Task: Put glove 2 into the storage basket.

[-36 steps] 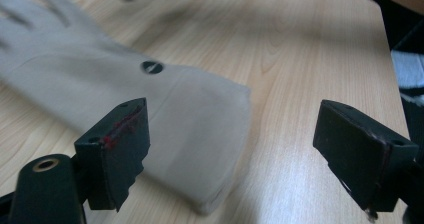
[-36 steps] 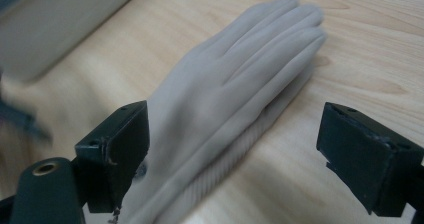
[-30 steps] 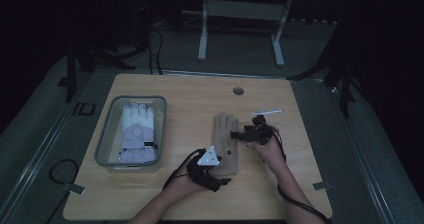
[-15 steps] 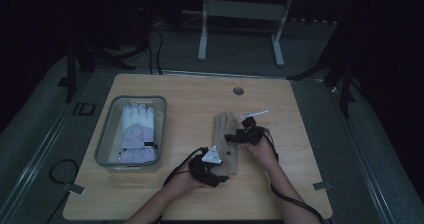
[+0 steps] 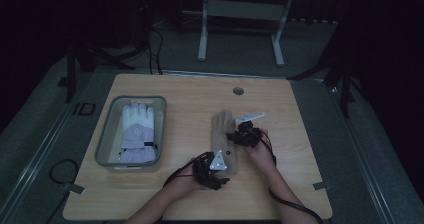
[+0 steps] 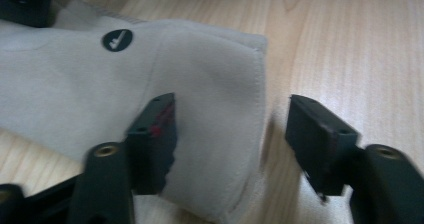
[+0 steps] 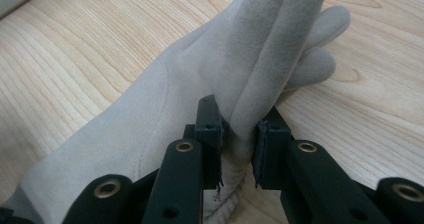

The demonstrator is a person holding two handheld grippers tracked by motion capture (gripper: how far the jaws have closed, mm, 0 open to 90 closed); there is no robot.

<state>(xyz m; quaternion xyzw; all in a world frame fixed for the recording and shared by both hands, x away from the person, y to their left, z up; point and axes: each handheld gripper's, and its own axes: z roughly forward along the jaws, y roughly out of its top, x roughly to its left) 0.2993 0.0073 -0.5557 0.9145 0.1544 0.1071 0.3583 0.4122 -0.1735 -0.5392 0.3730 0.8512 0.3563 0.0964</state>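
A tan suede glove [image 5: 220, 130] lies flat at the middle of the wooden table [image 5: 300, 179], fingers pointing away. My right gripper [image 5: 236, 136] is at its right edge. In the right gripper view the jaws have just been closing, and my right gripper [image 7: 239, 140] is now shut on a raised fold of the tan glove [image 7: 150, 114]. My left gripper [image 5: 223, 165] is at the cuff. Its jaws have also just been closing, but my left gripper [image 6: 235, 134] is still open. One jaw rests on the tan glove [image 6: 75, 94], the other stands over bare wood, with the cuff corner between them.
A clear plastic bin [image 5: 106, 140] stands at the left of the table and holds a white and lavender glove [image 5: 136, 129]. A round cable hole [image 5: 238, 91] sits near the far edge. Metal stand legs and cables lie on the dark floor beyond.
My right gripper has moved left onto the glove's right edge, and its grey plate now overlaps the glove. The left hand has stayed at the cuff.
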